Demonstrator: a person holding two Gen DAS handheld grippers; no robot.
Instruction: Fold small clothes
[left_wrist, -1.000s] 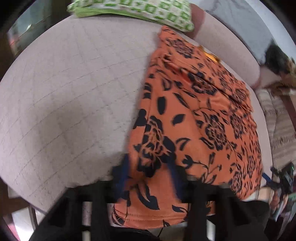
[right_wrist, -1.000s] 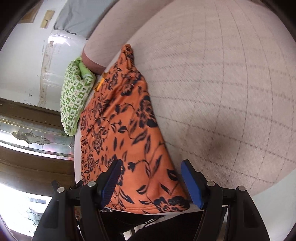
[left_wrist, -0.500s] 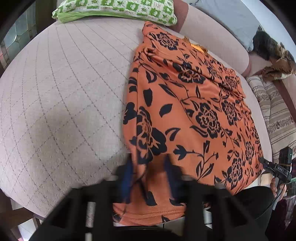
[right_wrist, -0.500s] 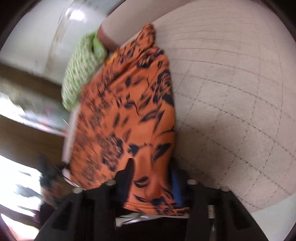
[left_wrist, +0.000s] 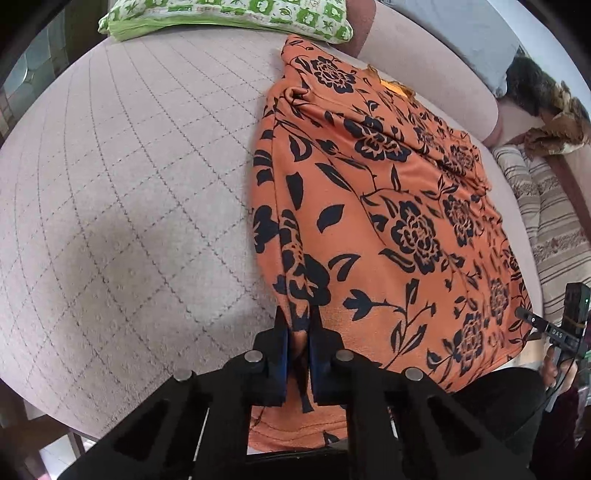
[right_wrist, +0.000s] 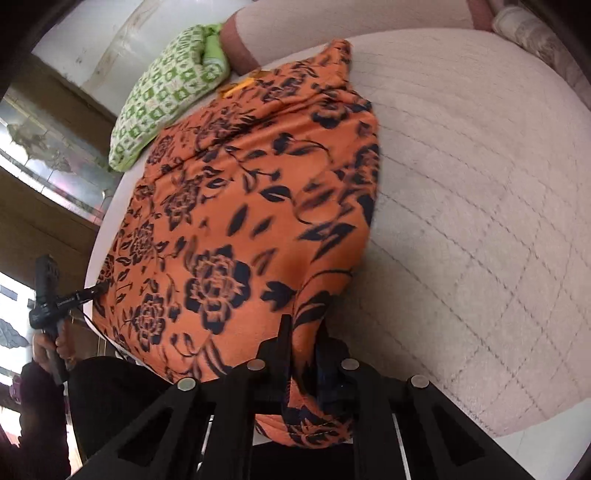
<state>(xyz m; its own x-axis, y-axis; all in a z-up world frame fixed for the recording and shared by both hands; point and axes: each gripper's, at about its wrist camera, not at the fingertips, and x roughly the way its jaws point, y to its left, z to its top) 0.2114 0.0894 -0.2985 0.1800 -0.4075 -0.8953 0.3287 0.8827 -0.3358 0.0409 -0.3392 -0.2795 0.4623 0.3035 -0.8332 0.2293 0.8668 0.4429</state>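
An orange garment with a black flower print (left_wrist: 388, 206) lies spread on a pinkish quilted bed cover (left_wrist: 129, 184). In the left wrist view my left gripper (left_wrist: 299, 325) is shut on a bunched fold at the garment's near left corner, cloth pinched between the blue pads. In the right wrist view my right gripper (right_wrist: 304, 332) is shut on the near right corner of the same garment (right_wrist: 240, 221), and the cloth rises in a ridge into its fingers. The hem hangs over the bed's front edge under both grippers.
A green and white pillow (left_wrist: 229, 14) lies at the head of the bed, also in the right wrist view as the pillow (right_wrist: 166, 96). A striped cushion (left_wrist: 546, 221) sits to the right. A hand holds the other gripper's handle (right_wrist: 48, 295) at the bed's near edge.
Both grippers went from open around the hem to shut on it. The right wrist view swung and rolled, so the garment now fills its middle. Cloth is gathered up at both corners.
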